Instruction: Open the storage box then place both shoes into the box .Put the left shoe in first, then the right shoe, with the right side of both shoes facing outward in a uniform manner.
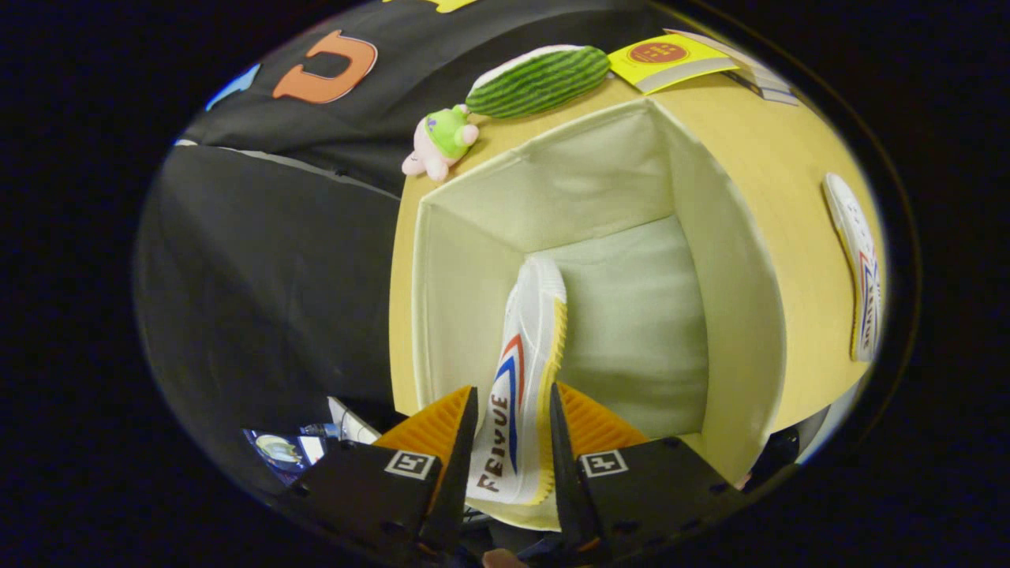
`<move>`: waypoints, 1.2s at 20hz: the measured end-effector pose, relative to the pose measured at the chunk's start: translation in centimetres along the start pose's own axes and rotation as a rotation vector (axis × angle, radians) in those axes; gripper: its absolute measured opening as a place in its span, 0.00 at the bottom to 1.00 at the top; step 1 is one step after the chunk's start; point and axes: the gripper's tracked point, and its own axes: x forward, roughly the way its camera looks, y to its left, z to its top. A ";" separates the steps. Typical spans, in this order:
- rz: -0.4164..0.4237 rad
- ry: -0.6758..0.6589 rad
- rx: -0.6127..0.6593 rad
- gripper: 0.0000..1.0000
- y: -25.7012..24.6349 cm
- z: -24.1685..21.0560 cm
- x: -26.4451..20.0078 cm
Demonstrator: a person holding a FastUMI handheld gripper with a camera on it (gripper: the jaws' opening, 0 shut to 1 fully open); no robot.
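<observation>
My gripper [513, 406] is shut on a white canvas shoe [525, 371] with red and blue stripes and a yellow sole edge. Both fingers press on its heel end. The shoe lies on its side and points toward the far wall inside the open white fabric storage box [726, 315], along the box's left wall. Its toe rests on the box's pale floor. The other white shoe [856, 268] lies on the wooden table [789, 173], to the right of the box.
A striped green watermelon plush [540, 79] and a small pink and green plush toy [440, 142] lie on the table beyond the box. A yellow booklet [667, 59] sits at the table's far side. Dark cloth hangs off the table's left edge.
</observation>
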 end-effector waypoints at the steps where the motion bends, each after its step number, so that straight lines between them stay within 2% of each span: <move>1: -0.023 -0.016 -0.018 0.57 -0.1 0.4 -0.8; 3: -0.022 -0.055 -0.057 0.70 0.5 1.2 -1.7; 5: 0.008 -0.078 -0.090 0.73 1.8 1.0 -3.0; 7: -0.016 -0.140 -0.183 0.78 1.8 1.4 -4.5; 12: -0.073 -0.271 -0.397 0.82 2.2 1.6 -9.4; 15: -0.123 -0.364 -0.461 0.82 0.9 2.1 -13.3; 19: -0.286 -0.506 -0.553 0.84 -4.0 3.8 -19.1; 24: -0.555 -0.682 -0.649 0.85 -11.7 6.8 -27.7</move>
